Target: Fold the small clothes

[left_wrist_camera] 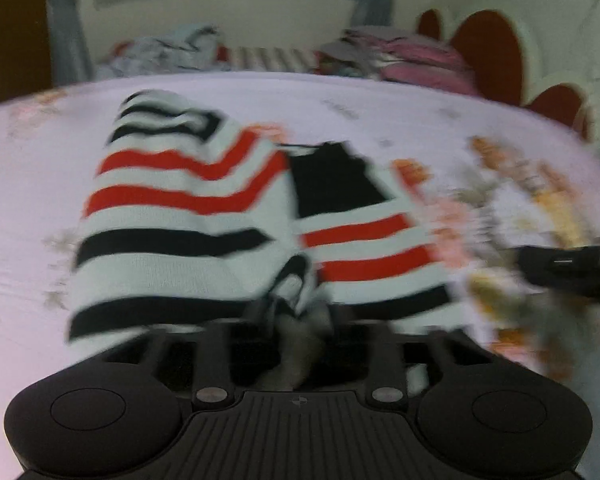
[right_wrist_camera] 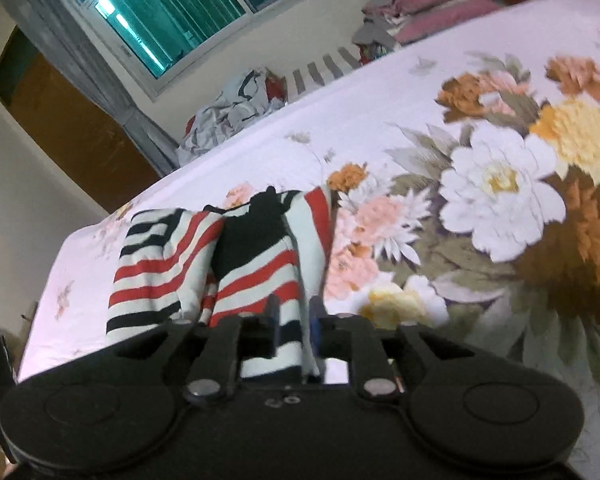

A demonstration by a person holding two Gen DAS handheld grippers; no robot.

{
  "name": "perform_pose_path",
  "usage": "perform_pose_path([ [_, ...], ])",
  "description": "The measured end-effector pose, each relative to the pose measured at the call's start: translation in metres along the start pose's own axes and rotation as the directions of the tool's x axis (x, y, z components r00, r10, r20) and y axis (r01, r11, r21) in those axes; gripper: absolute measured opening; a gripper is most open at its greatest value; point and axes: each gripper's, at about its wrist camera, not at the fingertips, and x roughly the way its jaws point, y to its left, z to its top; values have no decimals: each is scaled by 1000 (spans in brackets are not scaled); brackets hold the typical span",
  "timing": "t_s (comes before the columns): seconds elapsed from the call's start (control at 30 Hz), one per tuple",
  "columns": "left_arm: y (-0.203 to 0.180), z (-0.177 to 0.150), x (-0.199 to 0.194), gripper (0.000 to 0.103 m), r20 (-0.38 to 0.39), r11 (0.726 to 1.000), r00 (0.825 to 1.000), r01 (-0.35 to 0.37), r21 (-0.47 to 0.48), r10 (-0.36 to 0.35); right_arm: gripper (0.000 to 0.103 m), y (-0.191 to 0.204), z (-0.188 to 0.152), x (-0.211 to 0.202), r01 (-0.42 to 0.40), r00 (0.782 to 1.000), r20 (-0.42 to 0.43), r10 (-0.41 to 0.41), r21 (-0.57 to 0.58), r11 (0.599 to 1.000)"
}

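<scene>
Left view motion-blurred – left gripper [left_wrist_camera: 296, 316] fingertips hidden by striped garment [left_wrist_camera: 188, 216]

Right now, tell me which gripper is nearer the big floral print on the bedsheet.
Right. The right gripper, pinching the striped garment, sits beside the floral print. The left gripper grips the garment's other side, farther from the print.

My left matte-black plastic two-finger gripper [left_wrist_camera: 296, 312]: wide body, round raised disc at each near corner, ribbed centre panel with small crosshair mark, two silver round screws at linkage pivots, black slotted link arms running forward. Fingertips blurred.

My right black plastic two-finger gripper [right_wrist_camera: 294, 316]: same wide body, two round discs, two silver pivot screws, black link arms, tiny holes near centre edge. Blue strips along inner finger faces. Surface smooth, slightly glossy, no ribbing visible in this view.
</scene>
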Motion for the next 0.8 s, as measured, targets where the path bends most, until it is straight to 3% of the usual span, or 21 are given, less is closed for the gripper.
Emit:
perform_pose_path([
  [0.07, 7, 2, -34, 67, 54, 999, 998, 42, -17, -41, 56, -4, 3, -2, -35, 999, 28, 34, 43, 998],
  [0.2, 53, 9, -85, 67, 203, 997, 979, -9, -72, 23, 56, 5, 11, 11, -165, 986, 1, 166, 106, 981],
  [0.27, 93, 15, -92, 67, 252, 985, 961, -75, -153, 112, 56, 19, 12, 27, -199, 979, -26, 203, 103, 974],
  [0.33, 133, 22, -81, 66, 214, 967, 966, -90, -237, 142, 56, 34, 12, 45, -214, 973, -65, 221, 97, 972],
  [0.43, 173, 21, -56, 66, 132, 954, 985, -72, -292, 115, 56, 54, 10, 75, -211, 968, -121, 220, 81, 974],
  [0.63, 187, 9, -9, 64, 49, 956, 997, -37, -289, 53, 56, 76, 1, 126, -155, 964, -205, 170, 86, 984],
  [0.7, 187, 9, 2, 49, 12, 963, 998, -48, -264, 53, 56, 82, 0, 137, -144, 963, -219, 156, 71, 987],
  [0.8, 172, 18, 15, 42, 0, 981, 999, -53, -188, 54, 57, 96, -1, 147, -128, 965, -226, 130, 27, 991],
])
